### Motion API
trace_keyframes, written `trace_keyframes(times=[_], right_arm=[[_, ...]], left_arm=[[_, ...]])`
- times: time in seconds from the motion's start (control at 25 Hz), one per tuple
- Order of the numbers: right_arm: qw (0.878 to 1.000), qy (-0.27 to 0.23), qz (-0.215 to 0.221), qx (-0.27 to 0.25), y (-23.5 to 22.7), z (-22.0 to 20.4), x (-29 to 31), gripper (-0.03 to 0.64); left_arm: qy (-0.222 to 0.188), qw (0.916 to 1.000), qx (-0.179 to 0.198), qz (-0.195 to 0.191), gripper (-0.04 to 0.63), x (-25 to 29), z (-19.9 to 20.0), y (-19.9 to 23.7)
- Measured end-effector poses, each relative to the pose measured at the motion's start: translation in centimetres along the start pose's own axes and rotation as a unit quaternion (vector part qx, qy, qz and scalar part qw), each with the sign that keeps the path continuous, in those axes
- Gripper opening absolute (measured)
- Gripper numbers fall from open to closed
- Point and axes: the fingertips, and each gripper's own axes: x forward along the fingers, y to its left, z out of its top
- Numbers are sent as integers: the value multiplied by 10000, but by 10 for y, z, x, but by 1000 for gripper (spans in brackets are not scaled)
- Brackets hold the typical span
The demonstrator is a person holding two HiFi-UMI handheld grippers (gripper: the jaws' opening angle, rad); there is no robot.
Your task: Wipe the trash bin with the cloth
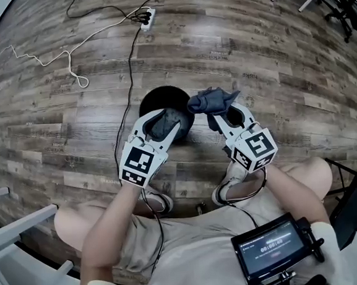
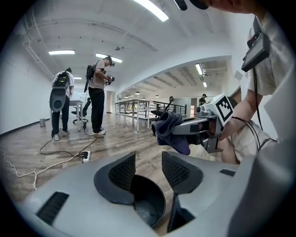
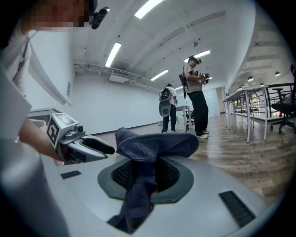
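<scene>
On the floor, between the person's feet, stands the trash bin (image 1: pixel 157 100). Left tongs (image 1: pixel 164 122) gape astride its rim; right tongs (image 1: pixel 224 113) pinch the cloth (image 1: pixel 212 100). Unclamped, the bin may slide or tip under wiping.

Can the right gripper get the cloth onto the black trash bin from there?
Probably yes. The right gripper holds the cloth close beside the rim of the trash bin, with nothing between them. The left gripper sits over the bin's near side, so the far rim looks freer.
</scene>
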Motion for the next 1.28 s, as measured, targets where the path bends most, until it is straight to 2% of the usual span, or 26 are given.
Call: trace_keyframes(times=[0.36,0.52,0.68,0.8,0.96,1.28], right_arm=[[9961,664,14,585,-3,-37,4,77],[9963,715,47,468,1,-38,4,77],[9954,919,36,253,2,-44,5,77],[9942,1071,77,20,4,-47,5,76],[9938,1108,110,42,6,-48,5,75],[9903,1274,75,556,0,-59,5,75]], left_arm=[[477,9985,-135,240,190,2,-28,8],[587,9977,-194,280,190,3,-31,10],[975,9943,-165,404,190,4,-43,9],[1179,9917,-364,356,190,7,-52,7],[1214,9902,-640,259,190,7,-56,4],[1226,9897,-735,122,190,9,-55,-2]])
